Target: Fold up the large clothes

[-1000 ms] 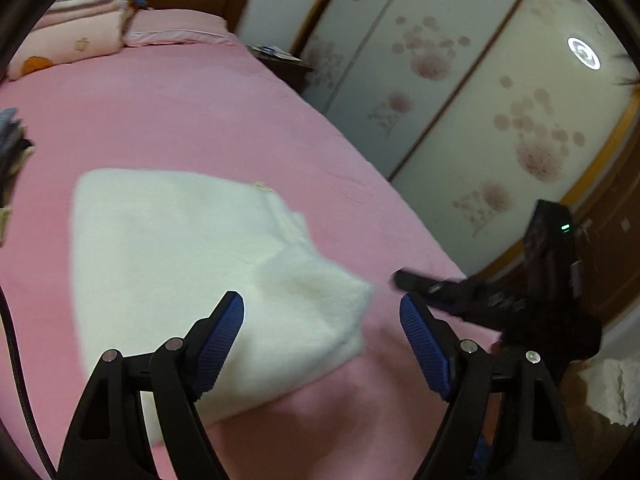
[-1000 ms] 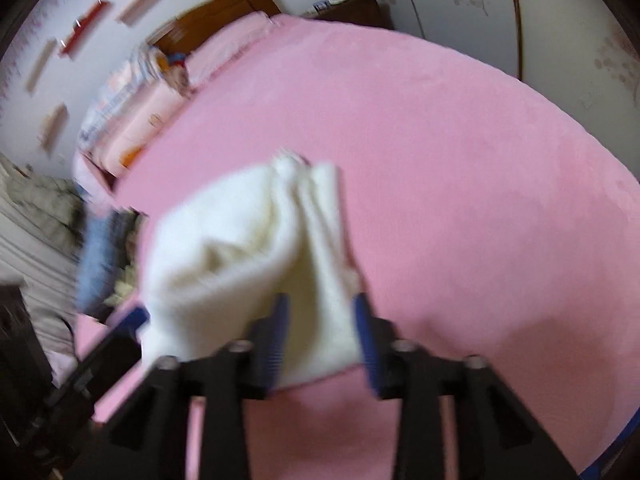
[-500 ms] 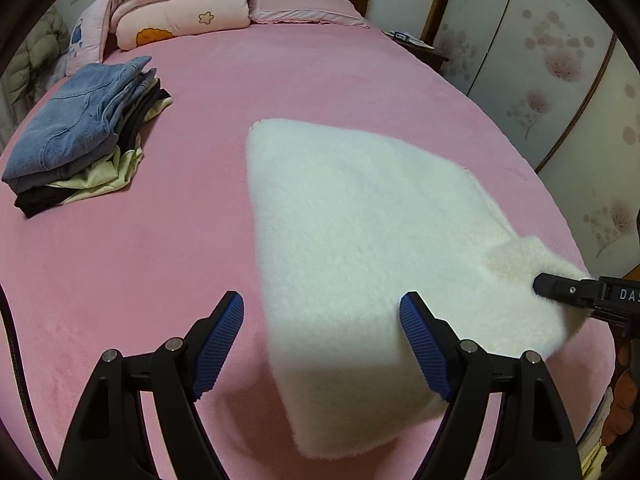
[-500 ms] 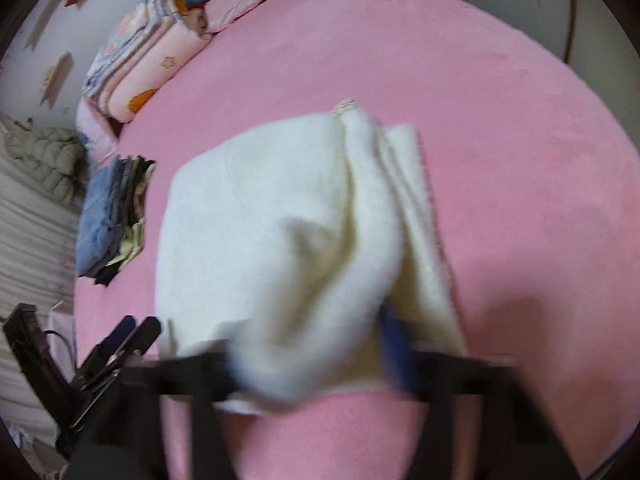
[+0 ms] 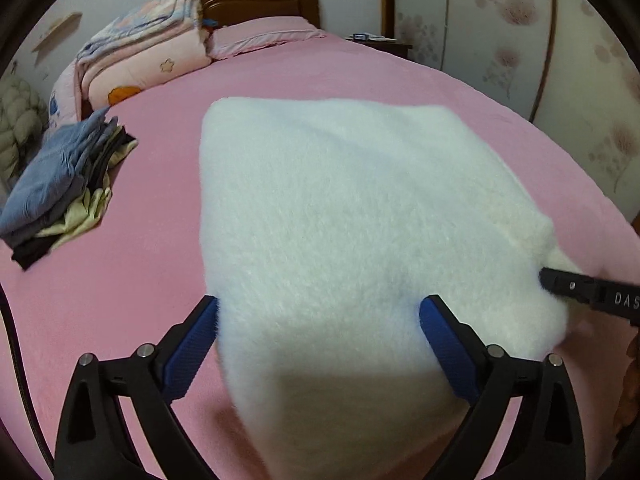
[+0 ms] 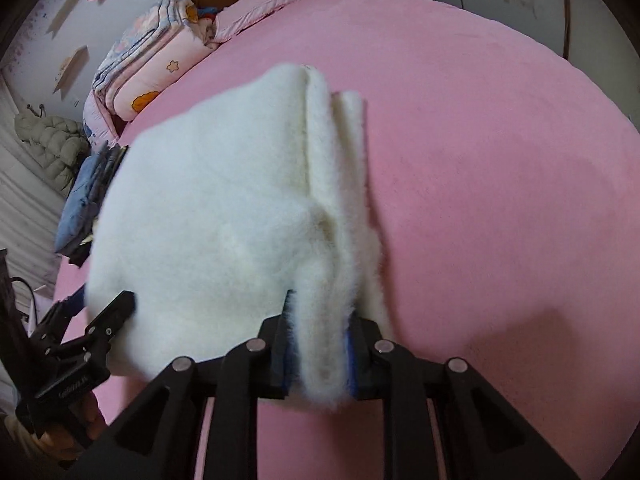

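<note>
A white fluffy folded garment (image 5: pixel 340 216) lies on the pink bed (image 5: pixel 140 280). My left gripper (image 5: pixel 318 344) is open, its blue pads at either side of the garment's near corner, which lies between the jaws. My right gripper (image 6: pixel 320 344) is shut on the garment's near right folded edge (image 6: pixel 320 320), pinching several thick layers. The right gripper's tip also shows in the left wrist view (image 5: pixel 588 292) at the garment's right corner. The left gripper shows in the right wrist view (image 6: pixel 108 320) at the garment's left corner.
A pile of folded clothes, blue jeans on top (image 5: pixel 60 176), lies on the bed's left side. Folded quilts (image 5: pixel 140 64) and a pillow (image 5: pixel 264 36) sit by the wooden headboard. A flowered wardrobe (image 5: pixel 540 40) stands to the right. A nightstand (image 5: pixel 376 40) is at the back.
The left gripper has swung from the bed's right edge to the garment's near corner and moved in over it. The right gripper stays shut on the folded edge.
</note>
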{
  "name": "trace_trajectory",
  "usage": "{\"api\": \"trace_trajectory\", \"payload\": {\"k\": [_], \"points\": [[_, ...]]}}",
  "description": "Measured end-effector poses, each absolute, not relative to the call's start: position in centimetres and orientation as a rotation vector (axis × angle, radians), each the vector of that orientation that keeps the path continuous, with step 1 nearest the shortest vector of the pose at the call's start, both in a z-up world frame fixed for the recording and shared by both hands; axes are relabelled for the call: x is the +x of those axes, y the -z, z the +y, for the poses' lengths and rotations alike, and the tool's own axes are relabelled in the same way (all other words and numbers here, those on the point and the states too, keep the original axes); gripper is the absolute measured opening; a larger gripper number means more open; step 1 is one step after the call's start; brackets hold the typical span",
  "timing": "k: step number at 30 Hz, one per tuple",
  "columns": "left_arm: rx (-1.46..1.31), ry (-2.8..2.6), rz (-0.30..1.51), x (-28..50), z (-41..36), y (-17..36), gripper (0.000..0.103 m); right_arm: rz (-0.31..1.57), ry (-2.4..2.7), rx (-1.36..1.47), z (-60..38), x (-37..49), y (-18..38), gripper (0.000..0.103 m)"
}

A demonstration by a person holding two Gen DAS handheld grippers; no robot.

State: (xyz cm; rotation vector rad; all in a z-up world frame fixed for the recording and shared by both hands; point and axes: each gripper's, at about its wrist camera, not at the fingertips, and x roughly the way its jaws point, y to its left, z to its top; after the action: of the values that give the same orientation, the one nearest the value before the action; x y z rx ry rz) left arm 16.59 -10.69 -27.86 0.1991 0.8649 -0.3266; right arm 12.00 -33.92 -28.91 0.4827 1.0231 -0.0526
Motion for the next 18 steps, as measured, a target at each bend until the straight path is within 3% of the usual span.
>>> {"api": "trace_trajectory", "payload": {"k": [5, 9, 18], "points": [[0.117, 0.335, 0.937, 18.0, -9.4, 27.8, 0.103, 1.051, 0.081, 0.387, -32.6, 12.5, 27.4, 0.021], [0.03, 0.373, 1.027, 18.7, -7.7, 26.9, 0.103, 1.069, 0.124, 0.339, -32.4, 12.4, 24.6, 0.04], [-0.005, 0.361, 1.089, 17.7, -4.9, 20.4, 0.102, 1.072, 0.205, 0.376, -31.6, 10.7, 20.5, 0.04]]}}
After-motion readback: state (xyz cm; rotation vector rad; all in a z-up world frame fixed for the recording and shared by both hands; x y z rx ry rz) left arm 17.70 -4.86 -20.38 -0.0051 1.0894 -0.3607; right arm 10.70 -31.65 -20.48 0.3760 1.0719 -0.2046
